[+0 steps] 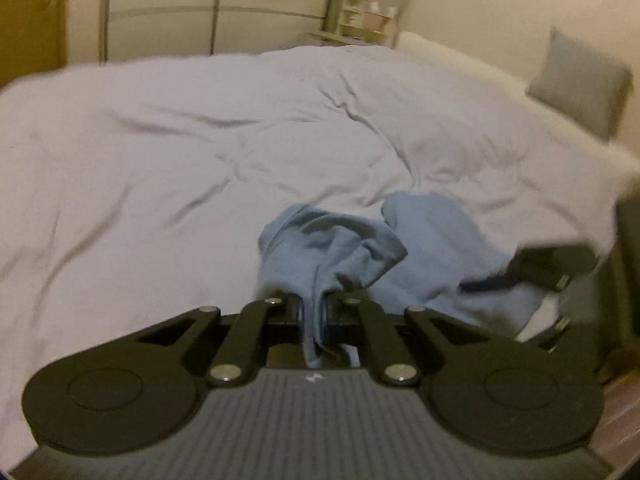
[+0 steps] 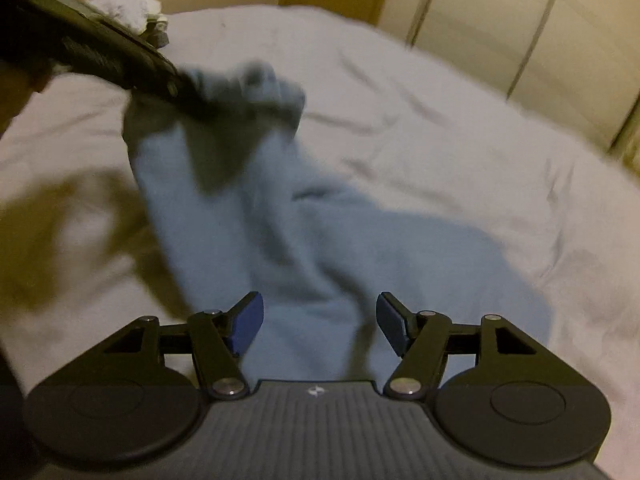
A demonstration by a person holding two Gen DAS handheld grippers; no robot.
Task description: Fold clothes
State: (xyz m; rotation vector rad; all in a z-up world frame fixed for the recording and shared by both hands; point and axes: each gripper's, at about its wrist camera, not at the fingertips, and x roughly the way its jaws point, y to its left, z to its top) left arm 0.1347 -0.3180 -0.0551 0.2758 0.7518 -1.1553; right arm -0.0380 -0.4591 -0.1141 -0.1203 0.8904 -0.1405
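Observation:
A light blue garment (image 1: 432,248) lies crumpled on a white bed sheet (image 1: 160,152). My left gripper (image 1: 312,312) is shut on a bunched edge of the garment and lifts it. In the right wrist view the garment (image 2: 320,232) stretches from the left gripper (image 2: 180,88) at the upper left down toward me. My right gripper (image 2: 320,320) is open, its blue pads (image 2: 248,320) either side of the cloth's near part, not pinching it. The right gripper also shows in the left wrist view (image 1: 552,264), at the garment's right edge.
A grey pillow (image 1: 580,80) leans at the bed's far right. A shelf with small items (image 1: 360,12) stands behind the bed. Wardrobe panels (image 2: 500,20) line the wall. The bed's edge is near me on the left (image 2: 40,220).

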